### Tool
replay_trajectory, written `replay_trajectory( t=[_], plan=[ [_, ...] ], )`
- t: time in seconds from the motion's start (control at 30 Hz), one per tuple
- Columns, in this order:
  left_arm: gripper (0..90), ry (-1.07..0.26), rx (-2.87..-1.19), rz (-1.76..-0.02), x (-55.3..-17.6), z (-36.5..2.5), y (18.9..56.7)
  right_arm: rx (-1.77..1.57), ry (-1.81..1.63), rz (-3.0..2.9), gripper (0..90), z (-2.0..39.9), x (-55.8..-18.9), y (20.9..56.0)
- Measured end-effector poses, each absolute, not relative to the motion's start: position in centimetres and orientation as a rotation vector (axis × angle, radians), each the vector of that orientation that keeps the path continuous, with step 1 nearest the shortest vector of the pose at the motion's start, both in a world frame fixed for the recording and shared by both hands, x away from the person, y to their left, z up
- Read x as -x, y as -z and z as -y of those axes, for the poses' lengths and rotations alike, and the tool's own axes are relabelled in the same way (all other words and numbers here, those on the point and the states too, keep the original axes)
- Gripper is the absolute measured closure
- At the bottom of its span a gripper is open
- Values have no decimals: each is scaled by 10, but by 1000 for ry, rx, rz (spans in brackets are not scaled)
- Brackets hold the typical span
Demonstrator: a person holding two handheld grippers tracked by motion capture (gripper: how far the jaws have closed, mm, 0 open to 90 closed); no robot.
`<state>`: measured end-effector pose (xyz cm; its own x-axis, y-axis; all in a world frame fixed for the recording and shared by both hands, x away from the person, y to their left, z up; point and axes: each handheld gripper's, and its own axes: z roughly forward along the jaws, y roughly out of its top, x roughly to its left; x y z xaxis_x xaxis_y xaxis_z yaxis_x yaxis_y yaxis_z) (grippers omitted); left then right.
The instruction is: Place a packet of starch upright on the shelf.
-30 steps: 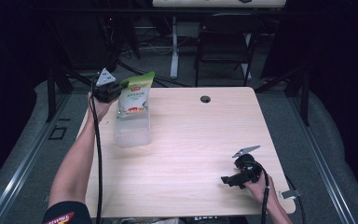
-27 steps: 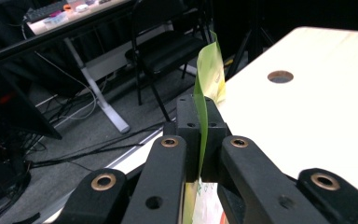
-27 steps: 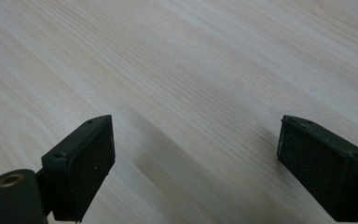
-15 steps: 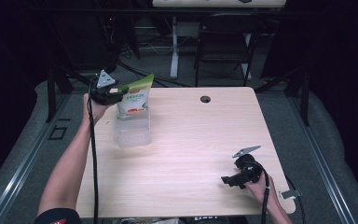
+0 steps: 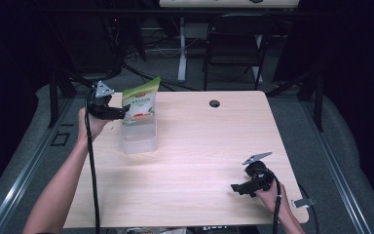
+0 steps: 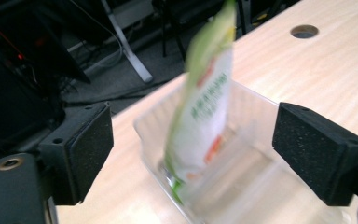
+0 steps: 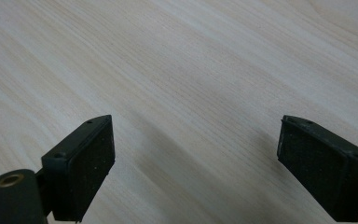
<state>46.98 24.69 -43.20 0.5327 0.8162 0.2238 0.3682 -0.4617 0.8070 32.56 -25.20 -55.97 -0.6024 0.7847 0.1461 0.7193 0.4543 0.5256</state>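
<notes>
Open jaws over bare table [image 7: 191, 70].

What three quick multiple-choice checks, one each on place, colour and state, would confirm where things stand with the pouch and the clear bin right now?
1. Where is the pouch?
A. Flat on the table by the cable hole
B. Standing in the clear bin near the table's far left corner
C. Between the right gripper's fingers

2. What colour is the pouch mostly?
A. Green and white
B. Blue
C. Black

3. How does the left gripper stand?
A. Shut on the pouch
B. Shut on the bin's rim
C. Open, fingers clear of the pouch

Answers:
1 B, the high view shows the pouch upright inside the bin.
2 A, its top is green and its face white, with a small red mark.
3 C, the left gripper view shows both fingers wide apart, having just opened, touching nothing.
</notes>
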Motion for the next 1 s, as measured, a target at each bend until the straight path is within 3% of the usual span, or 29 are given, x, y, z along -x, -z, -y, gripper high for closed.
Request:
replay_trajectory(
  t=[0.47, 1.0],
  plan=[
    [121, -670, -2201, -1032, -400, -226, 470, -1330, -836, -2588, 105, 251, -325, 559],
    [121, -506, -2244, -1154, -331, -217, 520, -1322, -836, -2593, 105, 249, -325, 559]
  ],
)
